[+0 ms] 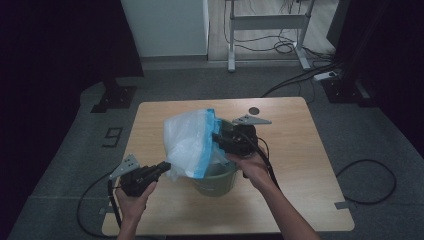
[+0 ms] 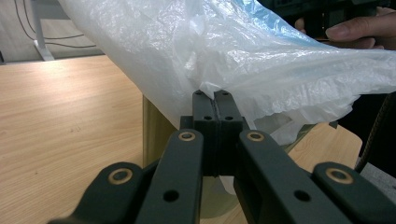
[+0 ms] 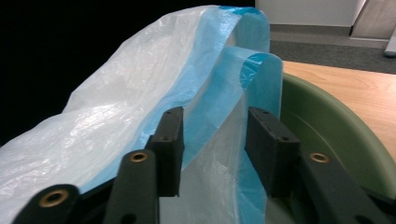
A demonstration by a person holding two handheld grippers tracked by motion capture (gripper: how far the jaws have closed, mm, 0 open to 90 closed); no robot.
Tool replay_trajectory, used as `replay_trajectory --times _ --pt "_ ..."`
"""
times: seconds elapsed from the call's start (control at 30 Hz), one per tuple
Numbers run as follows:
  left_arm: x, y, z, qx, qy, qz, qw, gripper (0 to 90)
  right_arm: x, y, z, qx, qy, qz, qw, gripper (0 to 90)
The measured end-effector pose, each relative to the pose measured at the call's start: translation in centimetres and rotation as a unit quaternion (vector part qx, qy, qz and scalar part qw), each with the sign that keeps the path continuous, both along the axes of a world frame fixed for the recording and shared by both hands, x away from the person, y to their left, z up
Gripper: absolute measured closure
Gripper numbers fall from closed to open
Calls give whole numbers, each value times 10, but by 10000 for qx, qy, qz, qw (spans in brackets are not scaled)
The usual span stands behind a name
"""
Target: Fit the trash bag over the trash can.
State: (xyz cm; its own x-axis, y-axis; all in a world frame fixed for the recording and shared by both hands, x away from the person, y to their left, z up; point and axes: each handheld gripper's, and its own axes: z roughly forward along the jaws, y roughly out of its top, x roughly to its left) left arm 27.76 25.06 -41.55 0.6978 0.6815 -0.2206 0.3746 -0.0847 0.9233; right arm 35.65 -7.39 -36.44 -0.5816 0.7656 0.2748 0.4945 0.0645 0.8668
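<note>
While the left gripper (image 1: pixel 161 167) sits low at the near left of the wooden table (image 1: pixel 300 165), its jaws are pressed together on a fold of the white plastic bag (image 1: pixel 187 142), pinching the film at the bag's lower left edge. In the left gripper view the two black pads (image 2: pixel 204 112) meet with crumpled film caught between them. That bag, trimmed with a blue band (image 1: pixel 209 140), billows up and to the left out of the green bin (image 1: pixel 216 181), which stands near the middle of the table. At the bin's far right rim, the right gripper (image 1: pixel 218 138) has its jaws parted around the blue edge; the film runs between them, and neither pad clearly presses on it. A dark cable (image 1: pixel 367 182) loops on the floor at right.
</note>
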Motion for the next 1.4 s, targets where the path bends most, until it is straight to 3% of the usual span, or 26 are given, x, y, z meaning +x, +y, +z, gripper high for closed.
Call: replay_trajectory --times 0.2,0.33,0.43,0.63,0.77,0.83,1.1,1.2,1.4 --pt "0 0 0 -4 -8 4 10000 896 0 1 0 135 39 93 9999 701" --pt "0 0 0 -5 -15 6 10000 896 -3 3 0 227 -99 291 9993 842" --pt "0 0 1 -5 -20 12 10000 896 -4 4 0 237 -118 350 9990 891" --pt "0 1 0 -9 -17 30 10000 897 -7 3 -1 60 -328 230 9992 878" --pt "1 1 -1 1 1 25 10000 897 -5 1 0 -23 -334 -4 9994 714" --pt "1 0 -1 3 3 26 10000 896 -4 1 0 -13 -316 -54 9995 696" --pt "1 0 -1 0 13 25 10000 897 5 -1 1 212 94 -105 9997 609" --pt "1 1 -1 -4 18 32 10000 897 8 2 3 293 323 -115 9990 611" --pt "1 1 -1 6 14 35 10000 896 11 4 2 542 573 -75 9969 678"
